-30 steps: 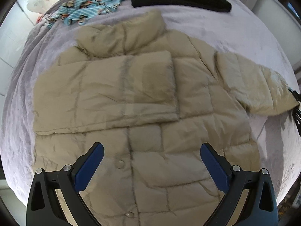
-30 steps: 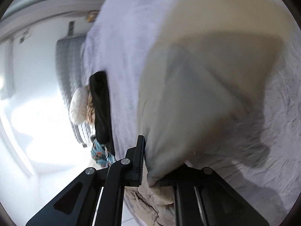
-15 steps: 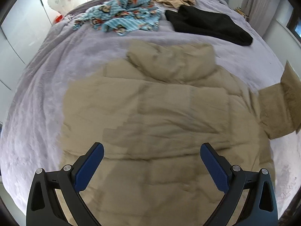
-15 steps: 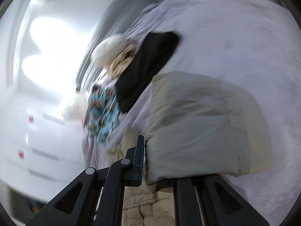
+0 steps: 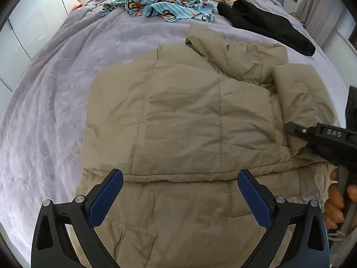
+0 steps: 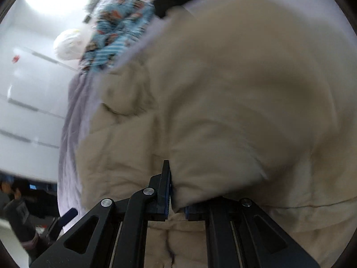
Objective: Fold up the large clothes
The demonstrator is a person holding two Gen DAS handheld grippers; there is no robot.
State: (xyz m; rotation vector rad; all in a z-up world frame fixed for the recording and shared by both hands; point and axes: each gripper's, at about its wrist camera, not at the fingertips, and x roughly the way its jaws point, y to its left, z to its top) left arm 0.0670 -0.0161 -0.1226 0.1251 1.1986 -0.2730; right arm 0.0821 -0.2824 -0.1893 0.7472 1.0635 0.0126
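A: Report jaw status, nearest first.

B: Left gripper (image 5: pixel 179 198): jaws wide, nothing between the blue pads (image 5: pixel 104 197), poised above the jacket's lower front. Right gripper (image 6: pixel 177 203): jaws narrow, clamped on a fold of sleeve (image 6: pixel 223 134). In the left wrist view it enters at 3 o'clock, a hand (image 5: pixel 337 201) on its handle.

A: Location of the jacket?

B: The beige puffer jacket (image 5: pixel 189 116) lies spread on the lilac bedspread (image 5: pixel 55 100), one sleeve folded across its chest, collar toward 12 o'clock.

A: Beyond it?

B: Black garment (image 5: pixel 267 25) at 1 o'clock; blue printed fabric (image 5: pixel 165 2) at 12 o'clock.
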